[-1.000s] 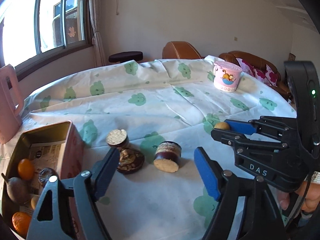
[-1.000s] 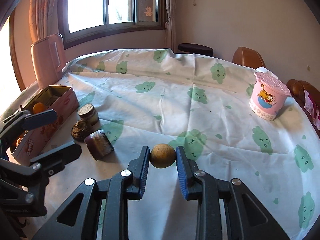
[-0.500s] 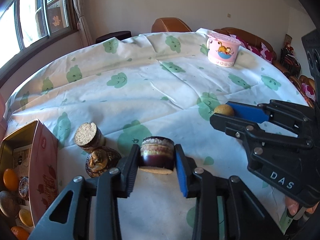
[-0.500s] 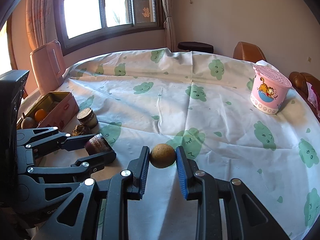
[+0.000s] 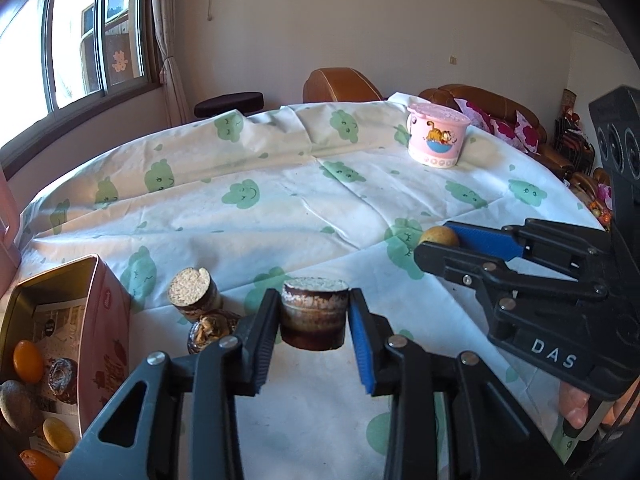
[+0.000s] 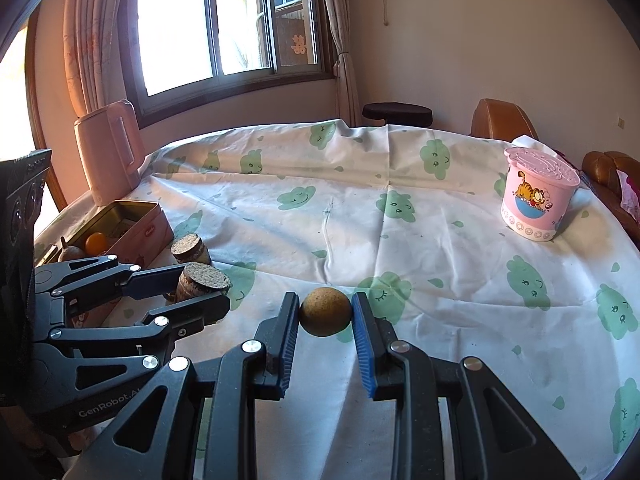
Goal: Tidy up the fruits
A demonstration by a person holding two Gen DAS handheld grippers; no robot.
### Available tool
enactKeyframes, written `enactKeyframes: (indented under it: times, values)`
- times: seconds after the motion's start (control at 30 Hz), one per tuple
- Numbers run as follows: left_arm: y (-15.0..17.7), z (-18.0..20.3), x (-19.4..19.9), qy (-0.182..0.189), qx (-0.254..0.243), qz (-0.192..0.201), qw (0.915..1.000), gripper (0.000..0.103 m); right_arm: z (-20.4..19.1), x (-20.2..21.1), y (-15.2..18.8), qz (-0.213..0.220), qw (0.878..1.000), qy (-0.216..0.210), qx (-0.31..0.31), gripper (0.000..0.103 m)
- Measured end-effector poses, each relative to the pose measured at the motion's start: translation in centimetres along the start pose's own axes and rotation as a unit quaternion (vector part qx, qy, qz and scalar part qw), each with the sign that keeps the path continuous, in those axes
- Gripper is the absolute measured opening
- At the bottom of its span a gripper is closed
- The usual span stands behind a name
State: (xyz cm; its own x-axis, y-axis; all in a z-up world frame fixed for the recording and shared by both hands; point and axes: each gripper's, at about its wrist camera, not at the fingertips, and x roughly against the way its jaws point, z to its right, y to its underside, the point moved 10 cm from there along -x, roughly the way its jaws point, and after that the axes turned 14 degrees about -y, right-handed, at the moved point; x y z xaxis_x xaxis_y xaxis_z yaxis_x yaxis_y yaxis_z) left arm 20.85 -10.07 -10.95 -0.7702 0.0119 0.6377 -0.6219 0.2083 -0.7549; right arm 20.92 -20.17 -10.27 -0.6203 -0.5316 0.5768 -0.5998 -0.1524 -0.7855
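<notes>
Fruit sits in both grippers: the left gripper (image 5: 313, 322) clamps a brown cylindrical piece (image 5: 313, 312) lifted off the tablecloth (image 5: 280, 208), just right of the pink tin (image 5: 102, 320); the right gripper (image 6: 325, 322) squeezes a round tan fruit (image 6: 326, 311) further right of the tin. Two more pieces, a cork-topped one (image 5: 192, 290) and a wrinkled one (image 5: 210, 330), lie beside the tin, which holds oranges (image 5: 28, 360).

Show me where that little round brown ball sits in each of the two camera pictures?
Left wrist view: the round brown ball is at right of centre, at the tip of the right claw that reaches in from the side.
Right wrist view: the ball is low in the centre, pinched in that claw.
Shared landmark: the pink cartoon tub.
</notes>
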Motion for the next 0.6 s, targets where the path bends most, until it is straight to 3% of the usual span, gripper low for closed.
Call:
enactKeyframes:
  times: [0.6]
  values:
    - [-0.9,-1.1,1.7,-0.003,0.027,0.045,0.9986,0.036,-0.5,1.3,-0.7,0.036,0.999,-0.001,0.013,0.029]
